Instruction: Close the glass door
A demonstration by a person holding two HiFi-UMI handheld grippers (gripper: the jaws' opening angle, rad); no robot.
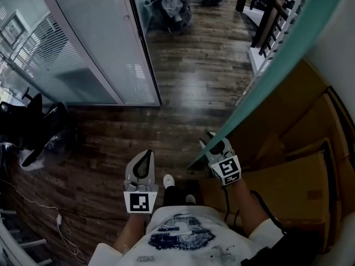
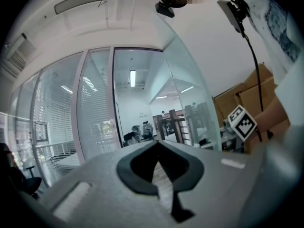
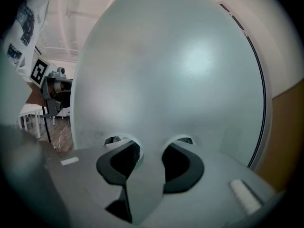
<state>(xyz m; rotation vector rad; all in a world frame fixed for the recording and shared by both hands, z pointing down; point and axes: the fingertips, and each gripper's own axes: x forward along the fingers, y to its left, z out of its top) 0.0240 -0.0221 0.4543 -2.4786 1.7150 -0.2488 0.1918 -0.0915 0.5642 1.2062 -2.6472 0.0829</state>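
The glass door (image 1: 266,76) is a frosted, teal-edged panel that runs diagonally from upper right down to my right gripper (image 1: 213,144). In the right gripper view the door (image 3: 180,70) fills the frame. Its edge passes between the jaws of my right gripper (image 3: 151,145), which are shut on it. My left gripper (image 1: 146,155) hangs to the left of the door over the wood floor. Its jaws meet at the tips with nothing between them (image 2: 159,144). In the left gripper view the door (image 2: 190,99) stands at the right, with the right gripper's marker cube (image 2: 242,122) beside it.
A fixed glass partition with blinds (image 1: 94,43) and a dark door frame post (image 1: 148,60) stand ahead on the left. Cardboard boxes (image 1: 299,165) are stacked behind the door at right. Black office chairs (image 1: 33,126) and a white cable (image 1: 58,220) lie at the left.
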